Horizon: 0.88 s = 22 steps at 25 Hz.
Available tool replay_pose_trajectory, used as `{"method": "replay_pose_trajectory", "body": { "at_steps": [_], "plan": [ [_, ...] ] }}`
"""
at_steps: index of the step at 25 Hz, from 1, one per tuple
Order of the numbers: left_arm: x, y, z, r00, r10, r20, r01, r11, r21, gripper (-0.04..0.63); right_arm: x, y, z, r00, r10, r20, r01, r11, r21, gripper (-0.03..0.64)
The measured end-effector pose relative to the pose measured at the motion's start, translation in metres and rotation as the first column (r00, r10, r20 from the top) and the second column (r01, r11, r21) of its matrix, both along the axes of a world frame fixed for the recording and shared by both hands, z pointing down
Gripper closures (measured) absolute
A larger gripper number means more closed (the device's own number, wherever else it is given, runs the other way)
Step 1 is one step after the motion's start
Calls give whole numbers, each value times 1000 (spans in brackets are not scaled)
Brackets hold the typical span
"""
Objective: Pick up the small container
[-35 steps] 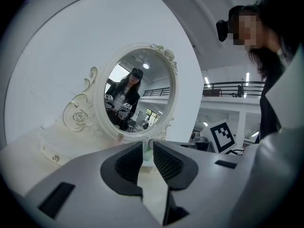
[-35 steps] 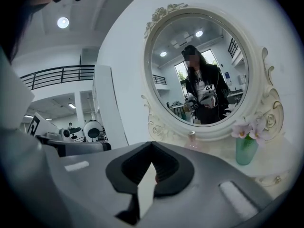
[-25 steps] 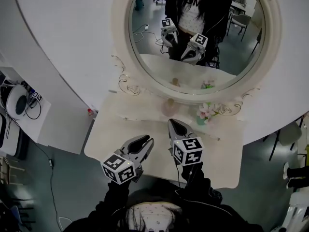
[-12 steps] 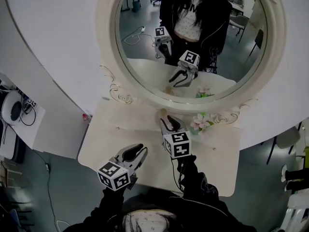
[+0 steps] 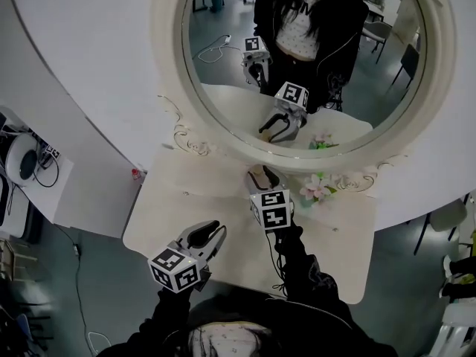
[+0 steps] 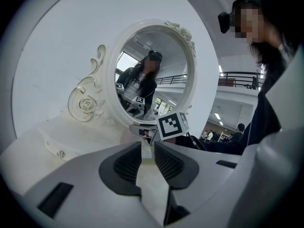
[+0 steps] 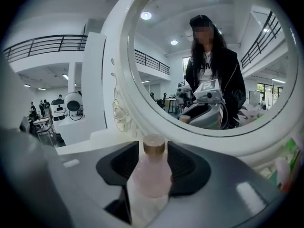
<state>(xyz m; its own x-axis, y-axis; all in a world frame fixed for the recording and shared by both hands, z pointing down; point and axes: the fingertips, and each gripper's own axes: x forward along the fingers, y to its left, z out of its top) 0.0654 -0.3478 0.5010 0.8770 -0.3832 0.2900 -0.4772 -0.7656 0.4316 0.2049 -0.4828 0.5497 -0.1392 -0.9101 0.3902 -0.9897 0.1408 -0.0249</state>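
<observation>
At the right gripper (image 7: 154, 145): jaws wide apart, just been opening, with the small pink bottle (image 7: 153, 175) standing between the pads. Appears unpressed, pads close on either side, though hard to tell whether either one brushes the glass. Bottle upright, tan cap (image 7: 154, 143) on top, long axis vertical and crossing the gripper's near-level line of reach. Sits deep in the gap, straight ahead, no offset left or right. Judged ready for a plain squeeze across the body below the cap, with no need to reach farther.

At the left gripper (image 6: 147, 146): jaws drawn nearly together, a thin slit only, nothing in it. Hangs near the front edge of the dressing table (image 5: 178, 207), well apart from the bottle, so the right is plainly the nearer.

Farther out: the oval mirror (image 5: 167, 73) just behind the bottle, a flower sprig (image 5: 316, 188) to its right.

Hidden or doubtful: bottle's base cut off behind the right gripper's body in its own view. In the head view the bottle is masked wholly by that gripper, so contact with the tabletop goes unseen.
</observation>
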Motion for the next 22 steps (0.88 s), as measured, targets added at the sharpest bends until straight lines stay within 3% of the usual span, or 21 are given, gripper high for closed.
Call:
{"method": "replay_pose_trajectory", "body": {
  "at_steps": [14,22],
  "plan": [
    [-7,2,8,1000,-16,16,16,1000,-19,530,3,-9,6,998,44,-51,-43,999,10,451],
    [-11,4,10,1000,-16,23,17,999,-30,526,3,-9,7,998,55,-14,-55,998,-12,466]
  ]
}}
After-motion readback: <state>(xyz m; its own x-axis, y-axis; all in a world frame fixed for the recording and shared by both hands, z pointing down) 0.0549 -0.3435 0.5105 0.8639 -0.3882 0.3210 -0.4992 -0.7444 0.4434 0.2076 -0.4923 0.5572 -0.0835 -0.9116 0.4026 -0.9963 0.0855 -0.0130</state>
